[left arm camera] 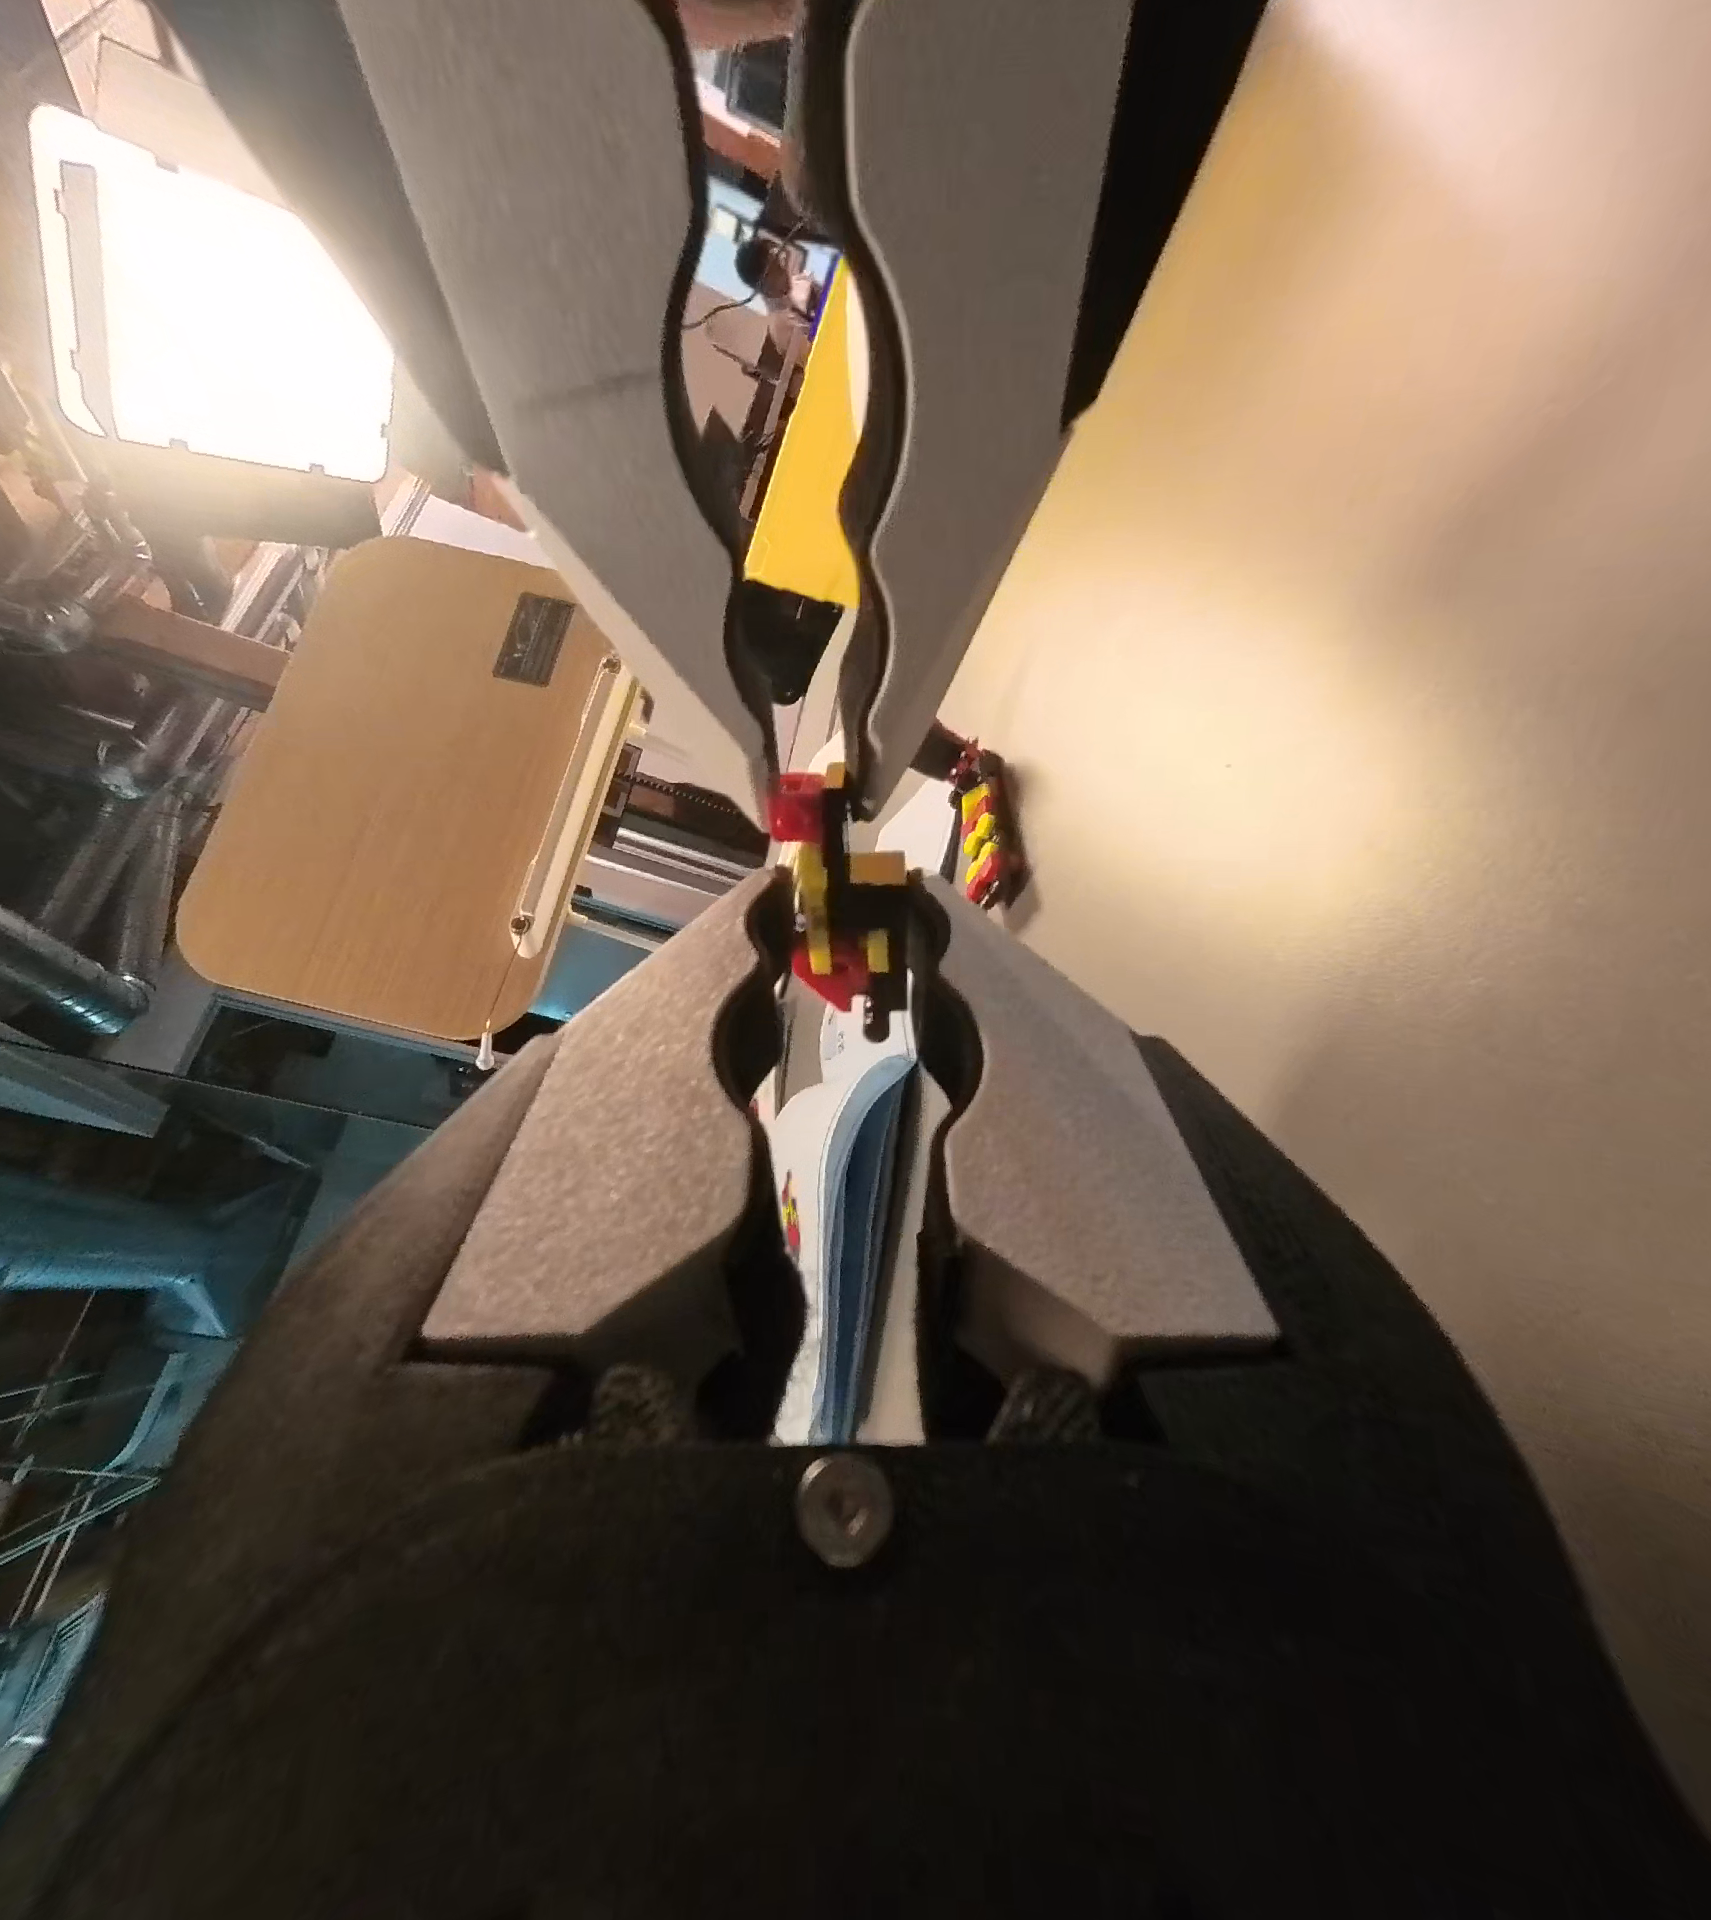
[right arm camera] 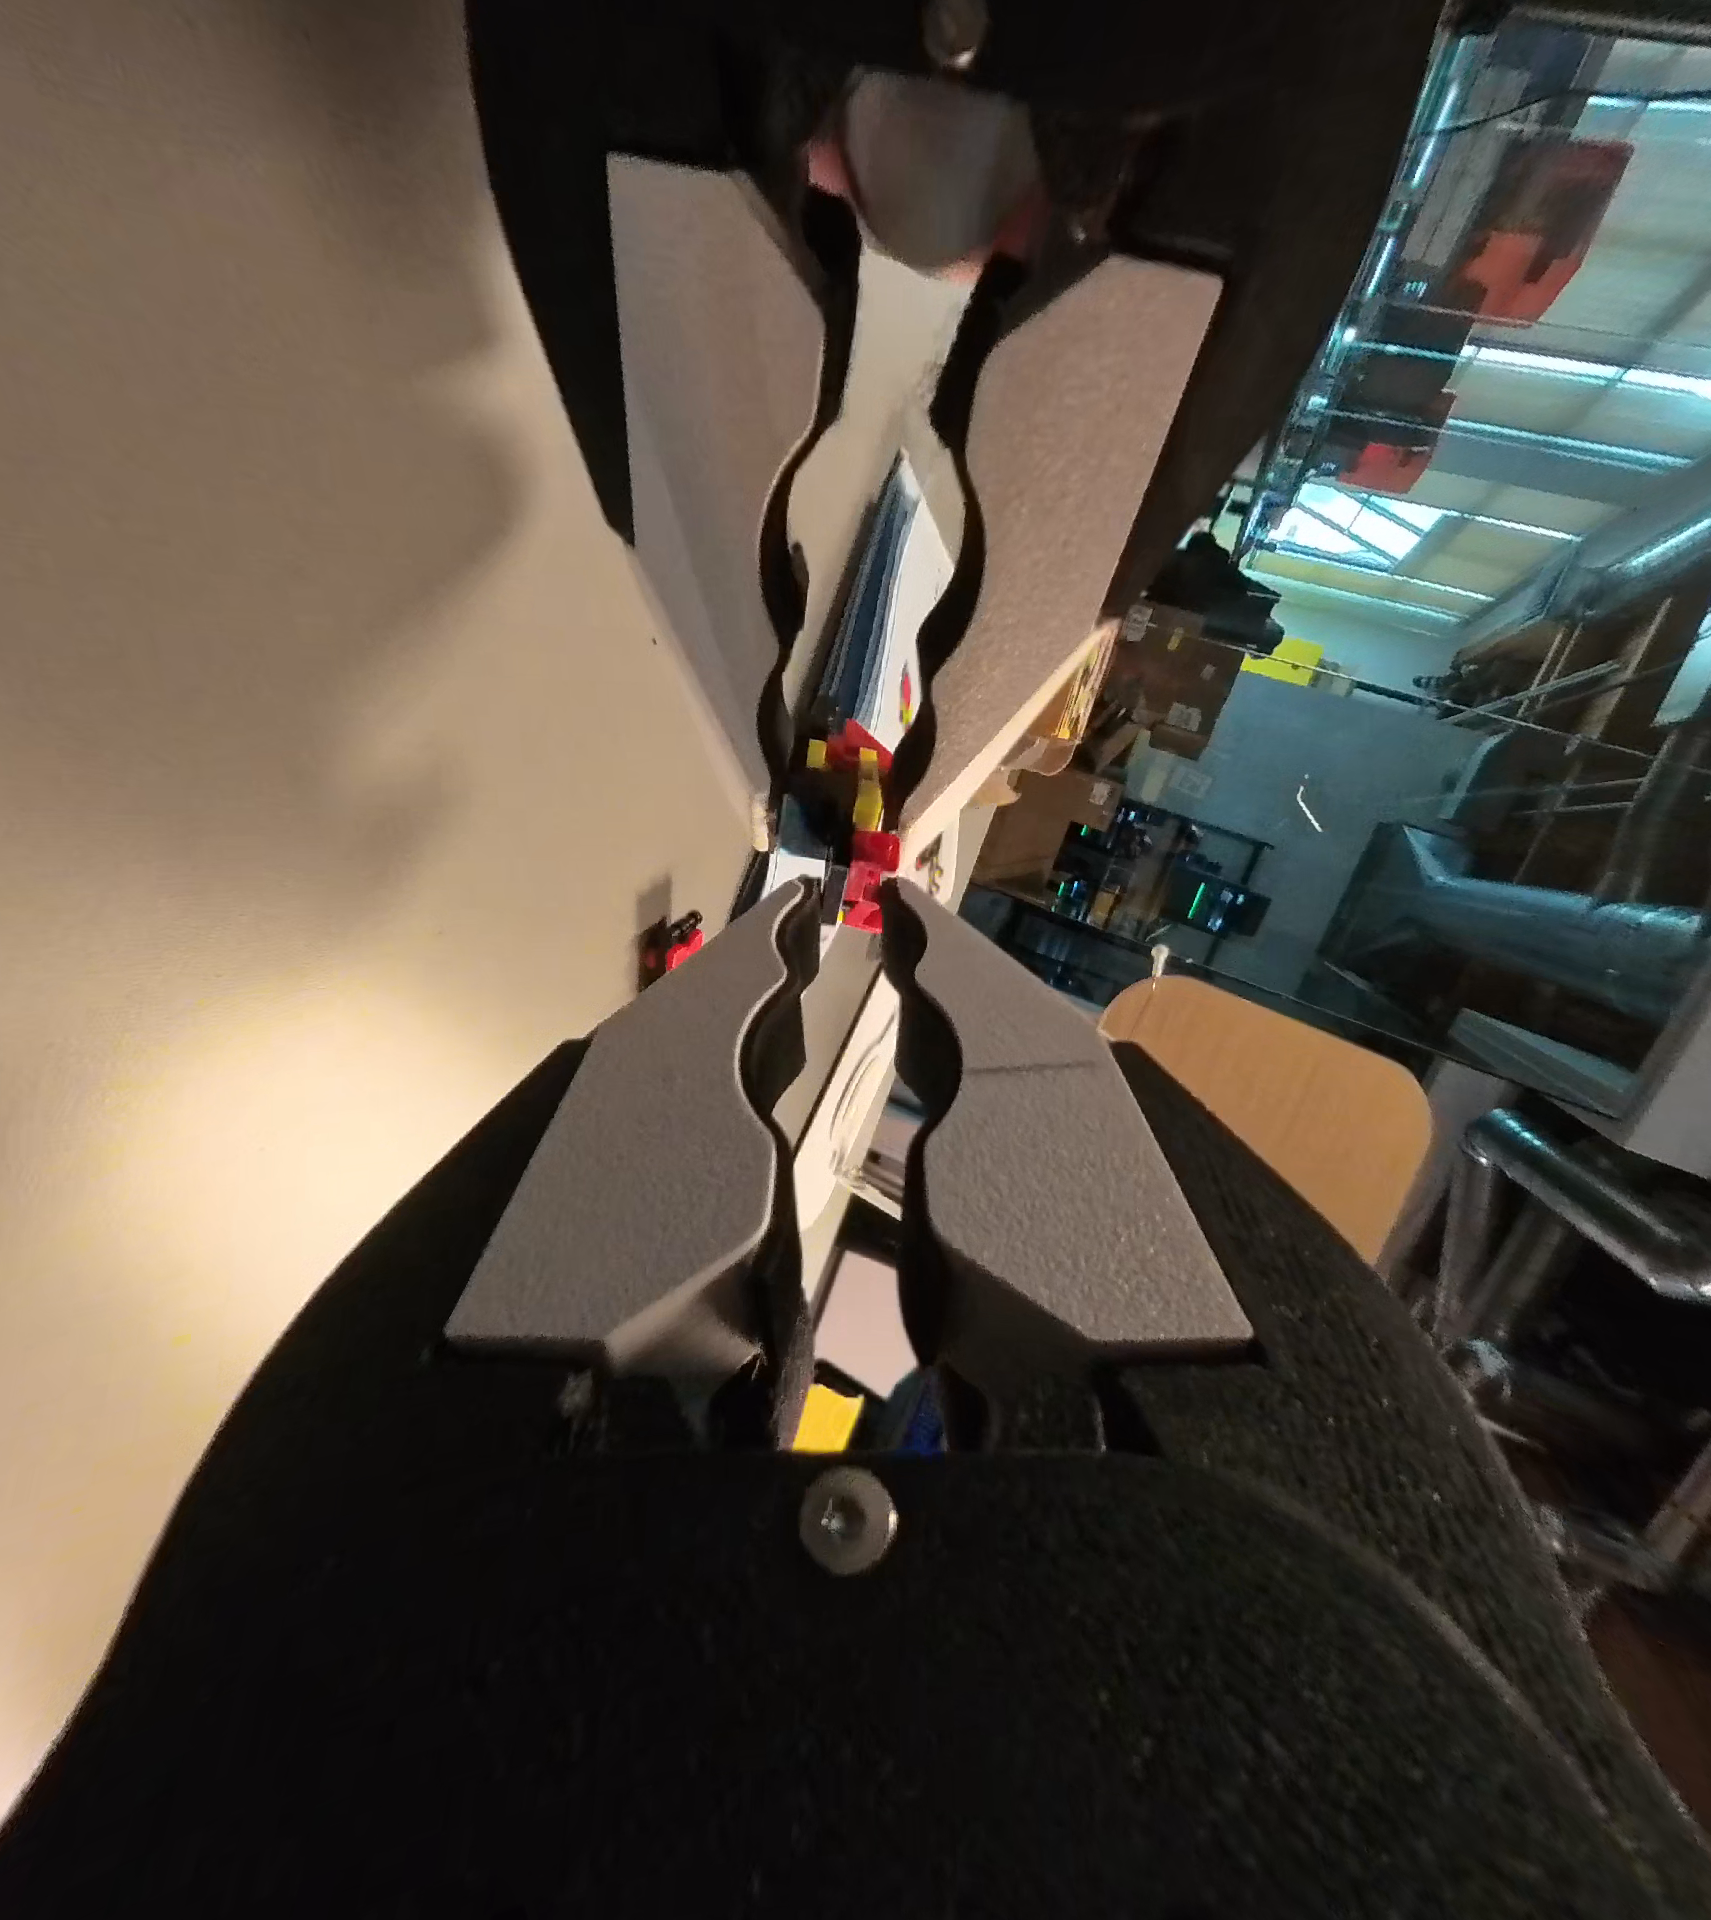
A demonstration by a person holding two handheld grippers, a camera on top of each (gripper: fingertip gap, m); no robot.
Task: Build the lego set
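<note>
A small red, yellow and black lego assembly [left arm camera: 846, 940] is held in the air beside the white table [left arm camera: 1453, 727]. My left gripper [left arm camera: 846, 899] is shut on it. My right gripper [left arm camera: 815, 800] comes in from the opposite side, tip to tip, and is shut on a red piece [left arm camera: 794, 816] at the end of the assembly. In the right wrist view, my right gripper [right arm camera: 849, 894] pinches the red piece [right arm camera: 866, 883], with the assembly [right arm camera: 846, 769] and the left gripper [right arm camera: 840, 774] beyond it.
A second small yellow, red and black lego build [left arm camera: 981, 842] lies on the table, also seen in the right wrist view [right arm camera: 669, 945]. An instruction booklet [left arm camera: 851, 1143] and a yellow box [left arm camera: 809, 499] lie behind the grippers. A wooden chair [left arm camera: 383, 790] stands past the table edge. Only a small space, under 4 cm, lies between the two pairs of fingers.
</note>
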